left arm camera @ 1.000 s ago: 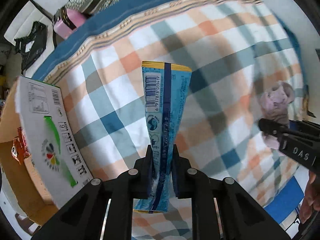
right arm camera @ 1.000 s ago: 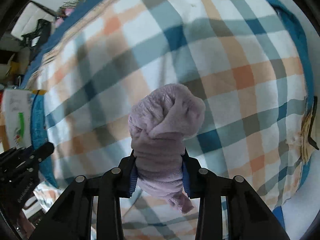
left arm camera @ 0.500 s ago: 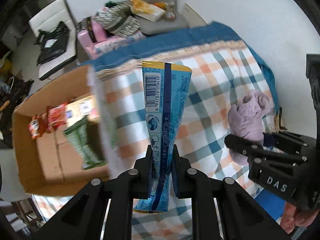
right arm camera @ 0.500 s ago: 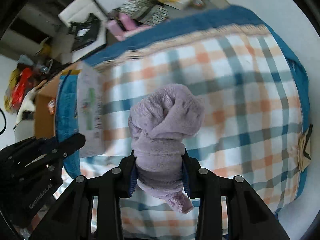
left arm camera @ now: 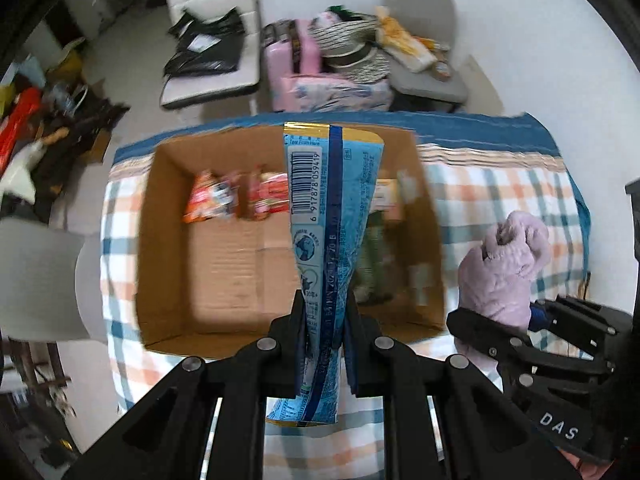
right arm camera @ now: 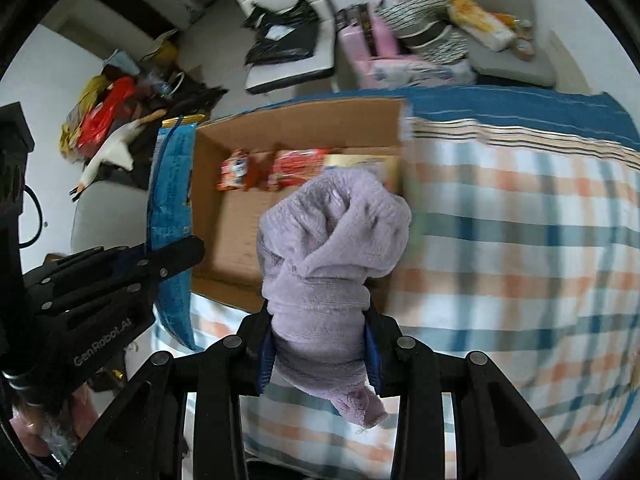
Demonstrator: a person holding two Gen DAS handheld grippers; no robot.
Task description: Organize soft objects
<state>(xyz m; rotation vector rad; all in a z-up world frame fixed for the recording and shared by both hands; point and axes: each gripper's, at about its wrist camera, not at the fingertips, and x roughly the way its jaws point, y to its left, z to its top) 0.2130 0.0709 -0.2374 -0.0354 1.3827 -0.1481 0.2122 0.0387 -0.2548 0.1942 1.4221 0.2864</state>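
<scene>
My left gripper (left arm camera: 325,316) is shut on a long blue snack packet (left arm camera: 332,216) with a barcode, held upright over the open cardboard box (left arm camera: 224,264). My right gripper (right arm camera: 320,328) is shut on a rolled lilac fleece cloth (right arm camera: 332,232), held above the box's near right corner. The cloth also shows in the left wrist view (left arm camera: 500,268), right of the box. The blue packet (right arm camera: 170,200) and left gripper (right arm camera: 120,268) show in the right wrist view, at the box's left side.
The box (right arm camera: 240,216) sits on a plaid-covered bed (right arm camera: 520,240) and holds red snack packets (left arm camera: 236,196) along its far wall and a green packet (left arm camera: 374,256) at right. Chairs (left arm camera: 212,36), a pink suitcase (left arm camera: 296,60) and clutter stand beyond the bed.
Both grippers have risen and swung left with their loads. The view went from close over the bedspread to high above the open box, which now sits under the blue packet.
</scene>
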